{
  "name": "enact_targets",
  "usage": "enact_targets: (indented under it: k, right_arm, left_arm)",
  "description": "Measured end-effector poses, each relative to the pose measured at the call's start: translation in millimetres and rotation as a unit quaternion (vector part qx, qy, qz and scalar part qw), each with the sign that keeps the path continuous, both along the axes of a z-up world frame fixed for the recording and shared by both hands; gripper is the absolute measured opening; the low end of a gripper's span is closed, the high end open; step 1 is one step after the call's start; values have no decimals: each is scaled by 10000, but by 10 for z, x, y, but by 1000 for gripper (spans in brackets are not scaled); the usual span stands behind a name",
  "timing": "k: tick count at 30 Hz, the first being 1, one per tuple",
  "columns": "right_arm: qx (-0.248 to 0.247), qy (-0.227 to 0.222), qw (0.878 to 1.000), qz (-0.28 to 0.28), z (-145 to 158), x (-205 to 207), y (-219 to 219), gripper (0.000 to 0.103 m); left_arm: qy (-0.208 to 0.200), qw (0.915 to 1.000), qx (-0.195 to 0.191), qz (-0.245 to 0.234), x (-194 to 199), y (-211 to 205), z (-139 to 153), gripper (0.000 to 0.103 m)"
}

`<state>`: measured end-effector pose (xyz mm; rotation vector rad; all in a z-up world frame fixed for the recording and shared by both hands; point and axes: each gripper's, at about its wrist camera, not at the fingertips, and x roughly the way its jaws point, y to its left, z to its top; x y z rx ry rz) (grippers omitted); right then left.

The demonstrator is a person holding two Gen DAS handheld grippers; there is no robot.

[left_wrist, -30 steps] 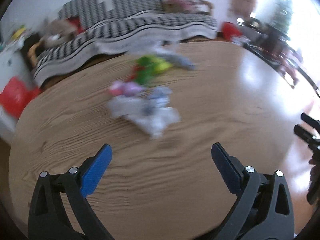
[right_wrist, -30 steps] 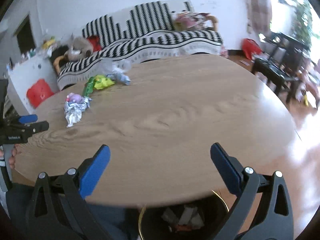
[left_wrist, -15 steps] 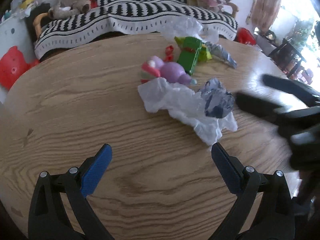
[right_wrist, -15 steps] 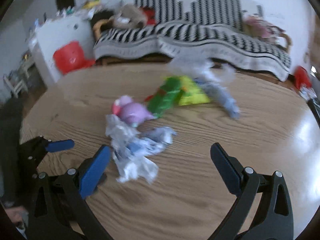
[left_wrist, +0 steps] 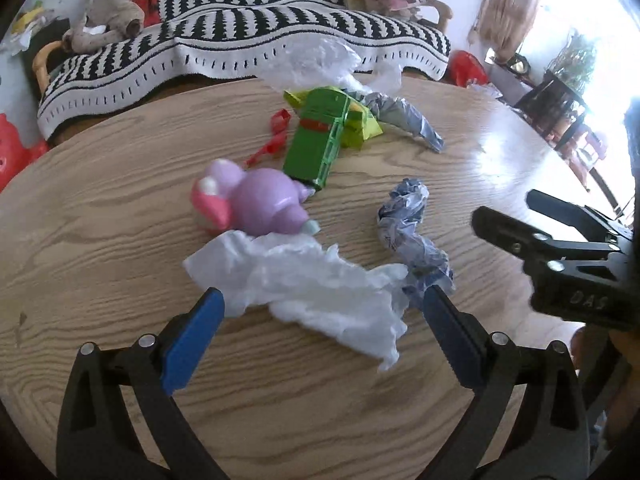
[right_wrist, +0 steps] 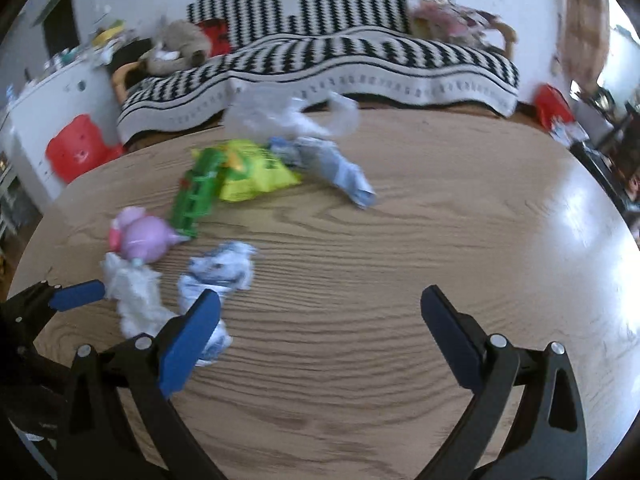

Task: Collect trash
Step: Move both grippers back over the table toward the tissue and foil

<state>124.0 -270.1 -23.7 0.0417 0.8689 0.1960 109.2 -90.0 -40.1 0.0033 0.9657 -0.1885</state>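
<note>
**Both grippers spread wide over the trash on the wooden table**

Left wrist view: the left gripper stands with its blue-padded fingers far apart and holds nothing. Between the fingers lies a crumpled white tissue on the wooden table; the tissue's edges reach close to both finger pads. Just beyond its right end sits a crumpled blue-grey paper wad. Behind the tissue and touching its far edge is a purple and pink plastic toy. Further back lie a green carton over a yellow-green wrapper, a scrap of red balloon, a twisted grey-blue wrapper and a clear plastic bag at the table's far edge. The right gripper comes in from the right, its black fingers parted, near the paper wad but apart from it. A striped sofa stands behind the table.

Right wrist view: this picture is somewhat blurred. The right gripper is spread wide and empty over bare table. Its left finger overlaps the paper wad in the picture; contact cannot be told. The tissue lies left of the wad, with the left gripper's blue pad just beside it.
</note>
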Motion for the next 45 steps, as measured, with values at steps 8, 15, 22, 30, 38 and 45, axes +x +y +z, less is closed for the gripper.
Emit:
enact_targets:
  k: [8, 15, 22, 30, 38, 45]
  right_arm:
    - [408, -39, 9991, 64, 44, -94, -14, 97]
    - [89, 104, 9979, 639, -23, -94, 481, 97]
    - [-378, 201, 9960, 780, -148, 3, 769, 97]
    - [-694, 399, 9942, 712, -337, 106, 784, 97]
    - [-613, 374, 9954, 634, -368, 116, 728, 97]
    - [-593, 391, 9961, 524, -362, 113, 725, 98]
  left_arm:
    - [28, 9988, 465, 141, 8, 126, -81, 97]
    - [146, 9982, 512, 273, -59, 435, -130, 97]
    - [-29, 9986, -138, 519, -243, 771, 47, 97]
    - [146, 9988, 323, 347, -8, 402, -106, 97]
    - [40, 9973, 534, 494, -68, 537, -171, 97]
    - [-84, 9971, 486, 583, -50, 586, -172, 97]
